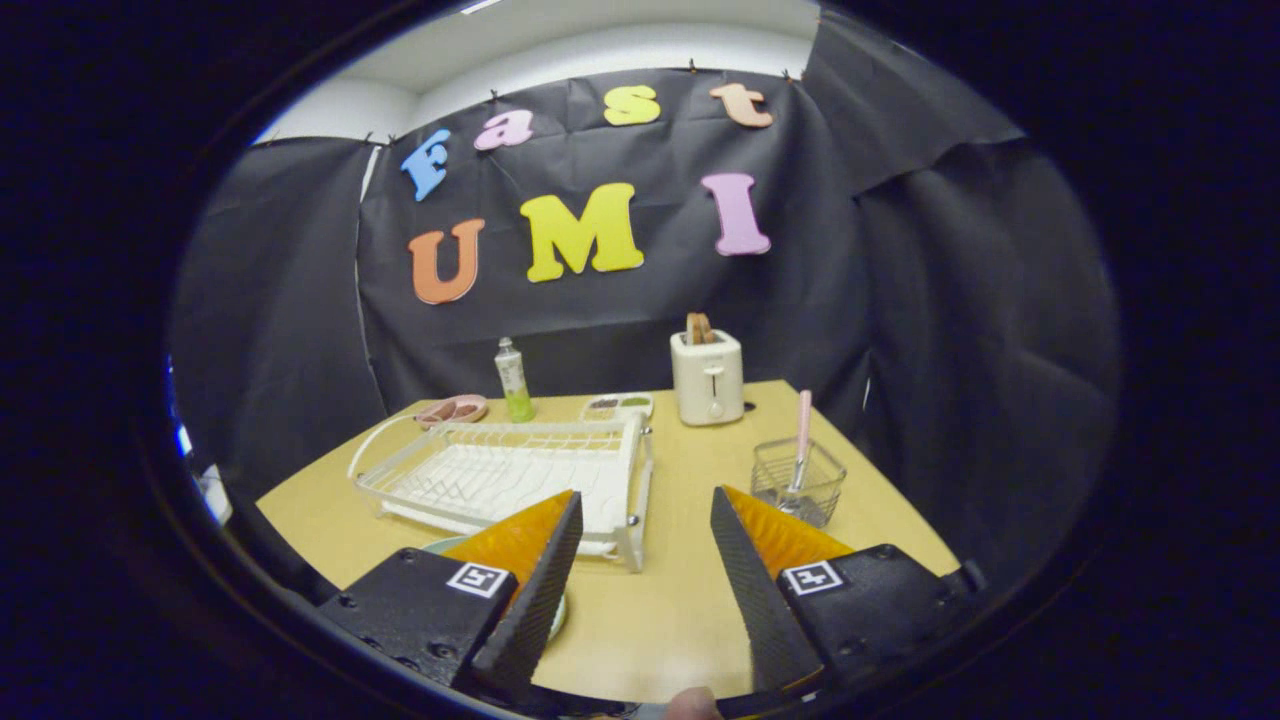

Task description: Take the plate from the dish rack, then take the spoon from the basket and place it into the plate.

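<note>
The gripper (645, 500) is wide open above the near part of the table (690, 600), and nothing lies between its two fingers (540, 590). All positions below are given relative to the dish rack (505, 475).

- Dish rack: white, standing on the table just ahead of the left finger; its slots appear empty.
- Plate (556, 612): flat on the table on the near side of the dish rack, mostly hidden behind the left finger.
- Basket (797, 480): clear wire-mesh, to the right of the dish rack, beyond the right finger.
- Spoon (802, 438): pink handle, standing upright in the basket.
- Toaster (707, 377): behind the dish rack, to its right.
- Bottle (513, 380) and pink dish (452, 409): behind the dish rack.
</note>
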Action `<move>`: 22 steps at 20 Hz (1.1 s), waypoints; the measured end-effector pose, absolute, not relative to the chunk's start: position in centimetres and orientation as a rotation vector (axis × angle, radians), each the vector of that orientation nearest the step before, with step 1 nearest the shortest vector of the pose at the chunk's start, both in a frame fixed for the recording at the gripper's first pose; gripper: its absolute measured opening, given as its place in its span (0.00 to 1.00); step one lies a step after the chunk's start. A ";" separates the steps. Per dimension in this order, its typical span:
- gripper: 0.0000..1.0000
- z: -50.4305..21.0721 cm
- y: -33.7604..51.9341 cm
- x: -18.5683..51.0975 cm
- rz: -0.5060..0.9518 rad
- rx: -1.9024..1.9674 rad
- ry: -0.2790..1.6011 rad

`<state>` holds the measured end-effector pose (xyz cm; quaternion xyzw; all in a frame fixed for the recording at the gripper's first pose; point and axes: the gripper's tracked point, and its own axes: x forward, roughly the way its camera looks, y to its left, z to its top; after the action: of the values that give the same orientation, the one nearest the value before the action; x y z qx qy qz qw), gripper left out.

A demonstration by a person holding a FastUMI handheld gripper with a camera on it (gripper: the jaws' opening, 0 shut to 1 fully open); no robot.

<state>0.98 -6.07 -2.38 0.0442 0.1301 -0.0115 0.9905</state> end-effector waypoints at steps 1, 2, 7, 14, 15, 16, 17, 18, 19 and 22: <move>0.84 -2.1 -7.1 1.4 -0.027 0.070 0.248; 0.85 -1.9 -8.2 2.0 -0.018 0.058 0.235; 0.87 -1.6 -15.5 8.0 -0.043 0.001 0.207; 0.88 -5.9 -19.9 17.0 0.021 0.053 0.331; 0.88 -6.6 -19.9 18.0 0.034 0.072 0.351; 0.88 -6.8 -20.1 19.0 0.046 0.093 0.360; 0.87 -7.0 -20.3 19.6 0.042 0.112 0.370; 0.84 -7.4 -20.5 20.3 0.038 0.137 0.378; 0.81 -7.7 -20.4 20.7 0.042 0.156 0.387; 0.70 -8.4 -20.6 21.7 0.038 0.172 0.401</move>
<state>21.73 -20.59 -8.37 0.0854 0.1988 0.0187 0.9761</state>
